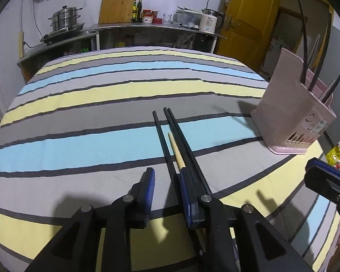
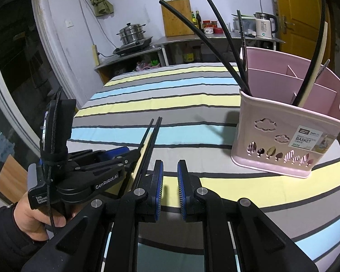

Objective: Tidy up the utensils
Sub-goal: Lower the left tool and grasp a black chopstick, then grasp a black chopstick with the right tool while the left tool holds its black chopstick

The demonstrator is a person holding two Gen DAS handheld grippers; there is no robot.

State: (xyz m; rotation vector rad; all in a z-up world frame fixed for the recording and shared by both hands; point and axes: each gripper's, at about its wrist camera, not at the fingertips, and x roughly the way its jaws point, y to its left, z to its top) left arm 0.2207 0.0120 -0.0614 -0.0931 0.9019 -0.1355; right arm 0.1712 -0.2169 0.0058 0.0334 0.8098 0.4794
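Observation:
Three black chopsticks [image 1: 167, 136] and one pale wooden chopstick [image 1: 176, 151] lie lengthwise on the striped cloth, pointing away from me. My left gripper [image 1: 167, 174] is open over their near ends. One black stick runs between the blue pads; the others pass by the right finger [image 1: 188, 195]. In the right wrist view the same black chopsticks [image 2: 150, 136] reach out of the left gripper [image 2: 133, 154]. My right gripper [image 2: 170, 170] stands open and empty, low over the cloth. The pink utensil basket [image 2: 283, 136] [image 1: 290, 113] holds several black chopsticks, a pale one and metal handles.
The striped tablecloth [image 1: 102, 104] covers the whole table. A hand [image 2: 34, 215] holds the left gripper at the table's left edge. Behind the table stands a steel counter [image 1: 147, 26] with a steamer pot, a cutting board, bottles and a kettle. A yellow door [image 1: 249, 22] is at the right.

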